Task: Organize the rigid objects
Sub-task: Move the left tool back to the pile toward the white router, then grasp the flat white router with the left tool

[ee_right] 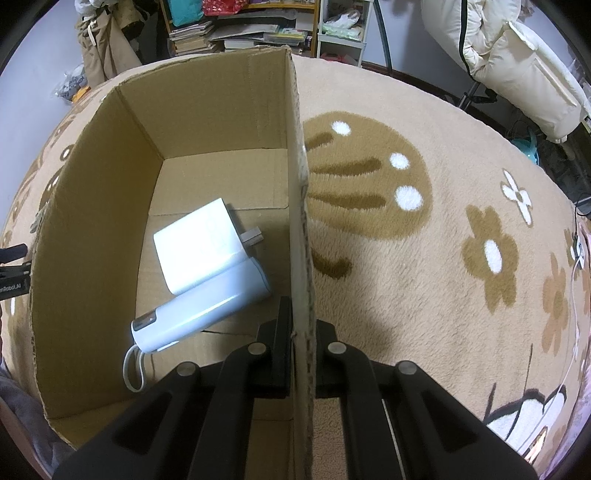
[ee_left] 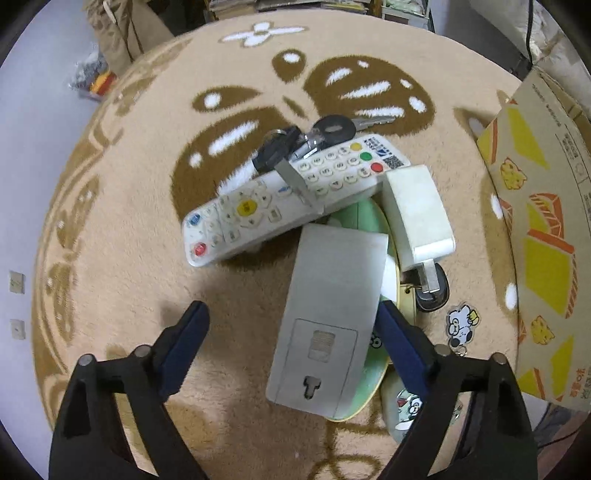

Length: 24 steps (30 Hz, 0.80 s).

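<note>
In the left wrist view a pile lies on the rug: a white remote [ee_left: 284, 199] with coloured buttons, black-headed keys [ee_left: 314, 136] across its far end, a white charger block [ee_left: 417, 214], a grey-white remote lying face down [ee_left: 332, 317] and a pale green disc [ee_left: 373, 369] under it. My left gripper [ee_left: 291, 328] is open; its right finger touches the face-down remote's edge, its left finger stands apart on the rug. In the right wrist view my right gripper [ee_right: 301, 332] is shut on the wall of the cardboard box [ee_right: 299, 206]. Inside lie a white adapter [ee_right: 199, 243] and a pale blue power bank [ee_right: 203, 306].
The printed cardboard box [ee_left: 543, 236] stands right of the pile. Cartoon keychain charms [ee_left: 460, 325] and a black key fob [ee_left: 434, 291] lie by the pile. Bare rug [ee_right: 443, 258] spreads right of the box. Bookshelves [ee_right: 240, 26] and bedding [ee_right: 517, 66] line the room's far side.
</note>
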Each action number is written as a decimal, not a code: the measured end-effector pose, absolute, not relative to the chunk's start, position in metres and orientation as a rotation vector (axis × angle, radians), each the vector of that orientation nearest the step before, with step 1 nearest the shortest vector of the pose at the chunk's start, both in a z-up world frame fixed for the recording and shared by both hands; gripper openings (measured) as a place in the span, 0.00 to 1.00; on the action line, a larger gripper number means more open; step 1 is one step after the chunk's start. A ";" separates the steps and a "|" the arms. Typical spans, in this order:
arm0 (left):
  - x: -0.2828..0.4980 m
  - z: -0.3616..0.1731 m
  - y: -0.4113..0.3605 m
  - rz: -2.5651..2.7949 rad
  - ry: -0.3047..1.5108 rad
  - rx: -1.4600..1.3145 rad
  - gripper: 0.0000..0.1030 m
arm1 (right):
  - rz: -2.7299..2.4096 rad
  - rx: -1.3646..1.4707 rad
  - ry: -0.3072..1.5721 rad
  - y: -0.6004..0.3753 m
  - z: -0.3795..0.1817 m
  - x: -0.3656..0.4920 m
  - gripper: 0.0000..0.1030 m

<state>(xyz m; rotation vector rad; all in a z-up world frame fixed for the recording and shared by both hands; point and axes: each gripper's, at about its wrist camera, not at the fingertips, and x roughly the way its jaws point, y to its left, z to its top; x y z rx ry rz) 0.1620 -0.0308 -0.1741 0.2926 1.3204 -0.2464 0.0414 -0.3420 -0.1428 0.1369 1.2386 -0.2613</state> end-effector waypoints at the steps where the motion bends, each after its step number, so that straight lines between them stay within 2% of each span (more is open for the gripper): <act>1: 0.163 -0.176 -0.030 -0.246 1.328 0.277 0.84 | -0.261 0.137 1.238 -0.342 -0.143 0.041 0.06; 4: 0.165 -0.177 -0.028 -0.274 1.344 0.223 0.73 | -0.261 0.142 1.238 -0.341 -0.143 0.041 0.06; 6: 0.166 -0.177 -0.026 -0.305 1.369 0.172 0.57 | -0.261 0.140 1.238 -0.342 -0.143 0.041 0.06; 8: 0.166 -0.178 -0.026 -0.312 1.384 0.158 0.52 | -0.261 0.140 1.238 -0.342 -0.143 0.041 0.06; 10: 0.164 -0.177 -0.027 -0.310 1.379 0.181 0.51 | -0.261 0.141 1.238 -0.342 -0.143 0.041 0.06; 14: 0.165 -0.179 -0.025 -0.305 1.377 0.191 0.55 | -0.261 0.140 1.238 -0.342 -0.143 0.041 0.06; 18: 0.168 -0.181 -0.018 -0.305 1.429 0.131 0.48 | -0.260 0.140 1.238 -0.343 -0.143 0.041 0.06; 24: 0.172 -0.172 -0.006 -0.173 1.402 0.208 0.46 | -0.263 0.149 1.239 -0.344 -0.144 0.041 0.06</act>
